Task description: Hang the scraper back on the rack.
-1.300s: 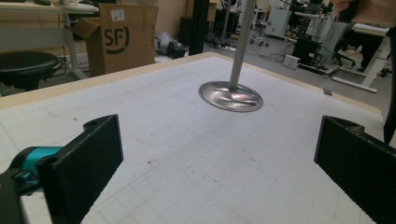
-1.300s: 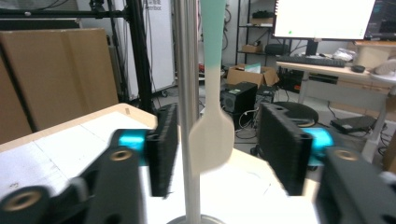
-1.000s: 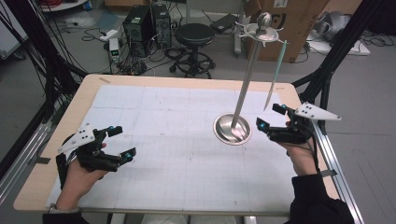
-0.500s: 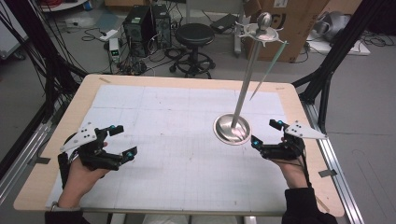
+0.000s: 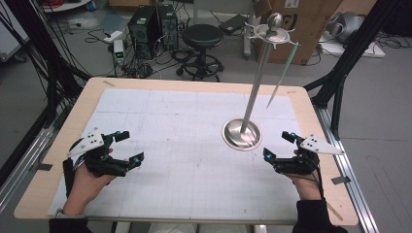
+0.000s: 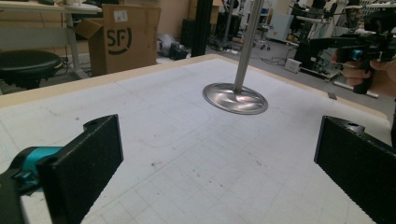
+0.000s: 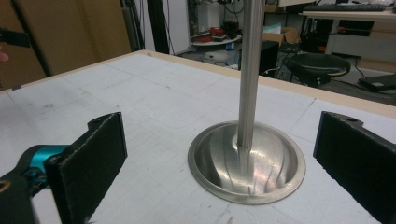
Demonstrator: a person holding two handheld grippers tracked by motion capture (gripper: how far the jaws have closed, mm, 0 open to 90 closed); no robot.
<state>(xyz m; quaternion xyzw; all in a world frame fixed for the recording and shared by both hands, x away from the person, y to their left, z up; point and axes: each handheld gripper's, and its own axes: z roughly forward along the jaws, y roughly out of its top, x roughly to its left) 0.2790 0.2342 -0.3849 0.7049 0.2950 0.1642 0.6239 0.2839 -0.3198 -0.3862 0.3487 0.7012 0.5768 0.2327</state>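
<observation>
In the high view, a metal stand [image 5: 241, 134] sits right of centre on the desk [image 5: 194, 87], its round dished base flat on the white gridded mat [image 5: 184, 145] and its thin pole rising toward the upper right of the frame, where a pale green stick [image 5: 282, 75] hangs from the star-shaped top. The right gripper [image 5: 277, 145] lies low at the lower right, just beside the base and not touching it, its jaws spread with nothing between them; they have just been opening. The left gripper [image 5: 128, 145] rests at the lower left, well apart from the stand, jaws spread and empty too. In the left gripper view, the two black jaws stand wide at the bottom corners over bare mat, the stand's base in the upper middle and the other hand with its gripper at the upper right. In the right gripper view, the jaws frame the base from either side, clear of it, with the pole running up the middle of the frame.
</observation>
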